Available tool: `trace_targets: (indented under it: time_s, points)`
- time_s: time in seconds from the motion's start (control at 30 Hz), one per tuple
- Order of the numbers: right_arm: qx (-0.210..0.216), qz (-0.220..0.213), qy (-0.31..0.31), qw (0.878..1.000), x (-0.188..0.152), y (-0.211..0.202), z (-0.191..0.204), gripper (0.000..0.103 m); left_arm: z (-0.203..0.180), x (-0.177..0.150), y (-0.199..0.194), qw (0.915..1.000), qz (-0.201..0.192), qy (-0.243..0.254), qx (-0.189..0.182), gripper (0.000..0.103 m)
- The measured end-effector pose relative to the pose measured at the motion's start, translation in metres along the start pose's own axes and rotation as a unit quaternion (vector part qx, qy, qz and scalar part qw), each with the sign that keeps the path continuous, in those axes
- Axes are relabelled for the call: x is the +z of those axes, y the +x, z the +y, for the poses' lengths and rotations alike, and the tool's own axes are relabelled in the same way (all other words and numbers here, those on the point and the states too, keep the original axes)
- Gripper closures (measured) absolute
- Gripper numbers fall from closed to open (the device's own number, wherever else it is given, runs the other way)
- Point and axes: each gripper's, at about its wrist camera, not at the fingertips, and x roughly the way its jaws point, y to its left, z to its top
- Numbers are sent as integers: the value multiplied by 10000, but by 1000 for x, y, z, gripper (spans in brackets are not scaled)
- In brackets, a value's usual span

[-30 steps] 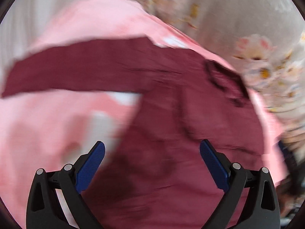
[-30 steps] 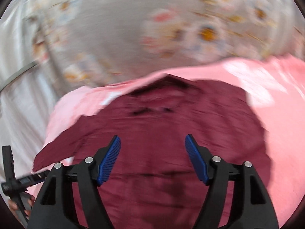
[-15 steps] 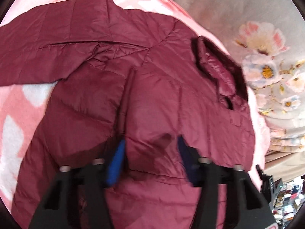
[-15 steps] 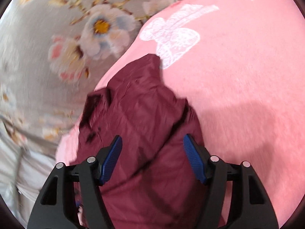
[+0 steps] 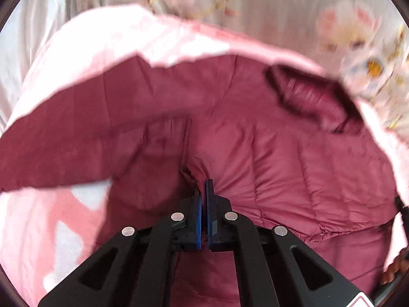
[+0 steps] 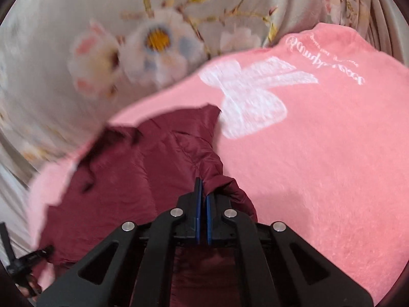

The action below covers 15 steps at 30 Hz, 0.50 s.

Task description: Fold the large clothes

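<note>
— Claw status, left one first?

— My left claw (image 5: 203, 192) is pinched tight on a fold of the maroon puffer jacket (image 5: 268, 158), near the middle of its quilted body; the blue pads (image 5: 197, 217) sit almost together with fabric drawn up between them.

— And the right?

— My right claw (image 6: 202, 192) is clamped on a bunched ridge of the same jacket, at its edge beside bare blanket. The cloth gathers into a twisted roll just past the tips.

— Where is the jacket lying?

— Spread on a pink fleece blanket (image 6: 332, 166) with a white bow print (image 6: 253, 97) — one sleeve (image 5: 64, 138) stretches out to the left in the left wrist view, and the dark collar (image 5: 311, 102) lies toward the far right, near the blanket's edge.

— What is behind it?

— A grey floral curtain (image 6: 102, 58), blurred in both views. At the lower left of the right wrist view I see a bit of black hardware (image 6: 23, 263); I cannot tell what it is.
</note>
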Motion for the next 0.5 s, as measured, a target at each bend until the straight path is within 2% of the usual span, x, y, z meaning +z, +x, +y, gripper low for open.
trace_targets:
  time_s: [0.07, 0.2, 0.27, 0.33, 0.37, 0.4, 0.5]
  points:
    - [-285, 280, -233, 9989, -10, 13, 2, 101, -2, -11, 7, 9998, -111, 138, 135, 101]
    - [-402, 416, -310, 9978, -12, 20, 1, 101, -12, -26, 6, 9959, -510, 492, 556, 98]
    - [-546, 417, -364, 9970, -13, 17, 2, 94, -16, -29, 5, 9936, -582, 619, 740, 97]
    - [-983, 207, -397, 9942, -13, -4, 7, 89, -14, -30, 3, 9937, -601, 608, 726, 96]
    - [-1061, 91, -394, 9935, -12, -13, 11, 88, -16, -28, 4, 9939, -608, 591, 707, 96]
    - [-993, -148, -422, 9941, -10, -33, 22, 88, -17, -27, 4, 9942, -616, 563, 677, 95]
    - [-407, -392, -740, 9957, -10, -59, 64, 88, -17, -27, 5, 9946, -647, 526, 615, 94]
